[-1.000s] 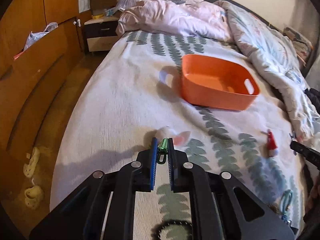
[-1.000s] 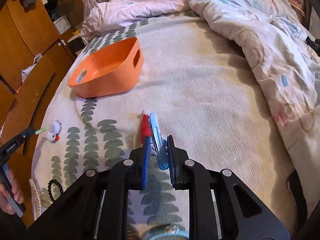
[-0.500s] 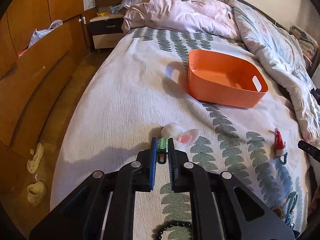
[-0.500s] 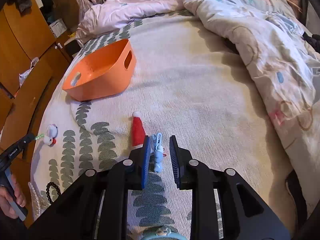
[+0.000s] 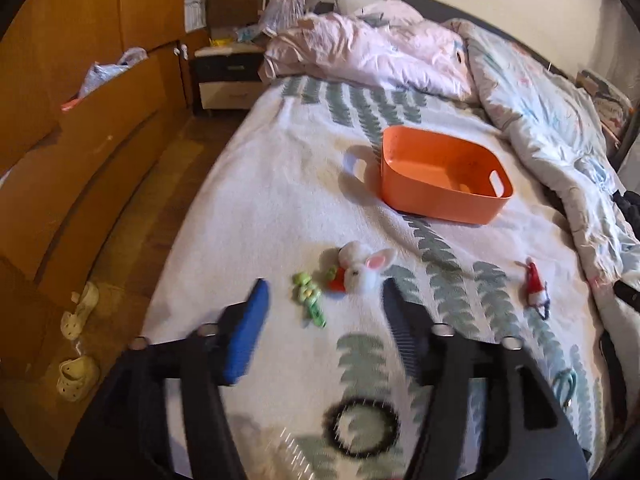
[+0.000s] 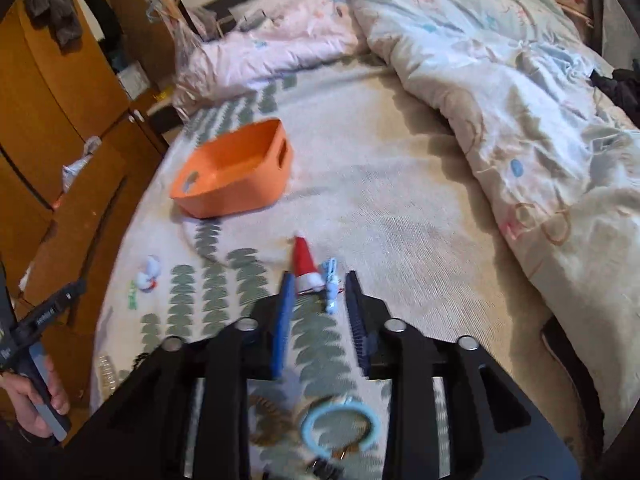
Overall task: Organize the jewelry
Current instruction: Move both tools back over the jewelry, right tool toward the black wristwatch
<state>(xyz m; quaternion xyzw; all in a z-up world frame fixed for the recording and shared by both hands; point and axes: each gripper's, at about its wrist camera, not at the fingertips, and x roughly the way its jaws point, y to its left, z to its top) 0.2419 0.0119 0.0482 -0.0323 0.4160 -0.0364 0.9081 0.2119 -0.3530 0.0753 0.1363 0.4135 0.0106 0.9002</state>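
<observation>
Orange plastic basket [image 5: 440, 184] with cut-out handles sits on a white bedspread [image 5: 260, 216] printed with green leaves; it looks empty, so by my reading the sorting has barely begun.

Left wrist view: the left gripper [image 5: 324, 312] has its blue-padded jaws spreading apart, wide, with nothing pressed between them. A small green beaded hair clip [image 5: 310, 300] lies on the bedspread between the jaws, untouched. Just beside it rests a fluffy white bunny hair clip [image 5: 362, 270] with pink ears. Further right lies a red Santa-hat clip [image 5: 534, 286]. A black beaded bracelet [image 5: 362, 426] sits near the bottom edge.

Right wrist view: the right gripper [image 6: 320, 300] is also opening, narrower than the left, holding nothing. A pale blue clip [image 6: 331, 286] lies between its jaws, beside the red hat. A light blue ring bracelet [image 6: 340, 420] lies lower down. A hand [image 6: 36, 404] grips the other tool at the left edge; white lettering on that tool is too blurred to read.

Every piece seen lies outside the basket.
</observation>
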